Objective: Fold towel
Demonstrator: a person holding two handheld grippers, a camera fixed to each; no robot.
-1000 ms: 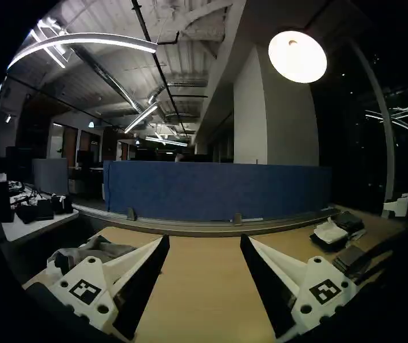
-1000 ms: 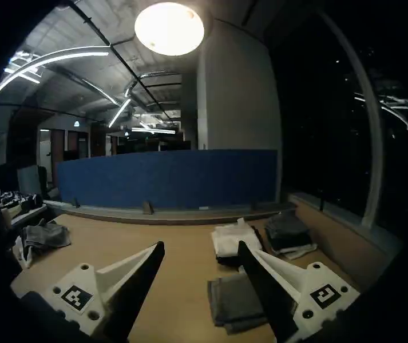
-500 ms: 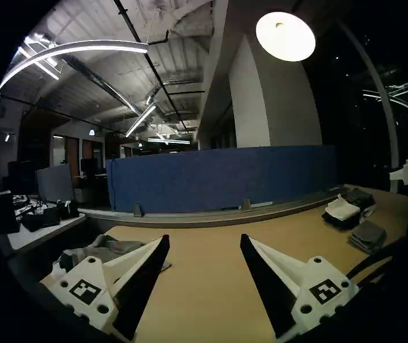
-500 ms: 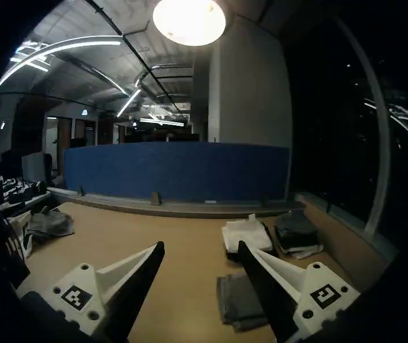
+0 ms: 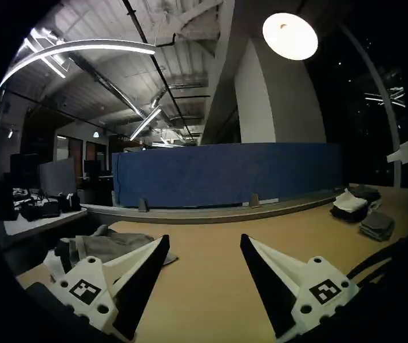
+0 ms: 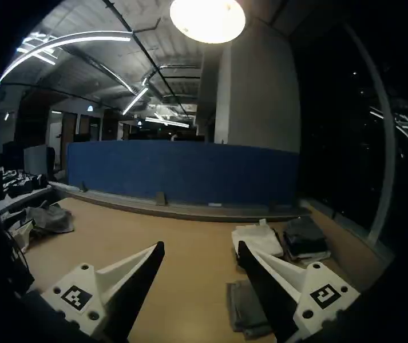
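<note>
Two pairs of tongs, the left tongs (image 5: 204, 240) and the right tongs (image 6: 201, 246), are gaping wide and holding nothing. The crumpled towel (image 5: 111, 244) is lying on the tabletop (image 5: 204, 288) at the lower left of the left gripper view, so the left tongs are looking nearer.

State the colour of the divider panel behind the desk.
Divider panel: dark blue, best in the left gripper view.
</note>
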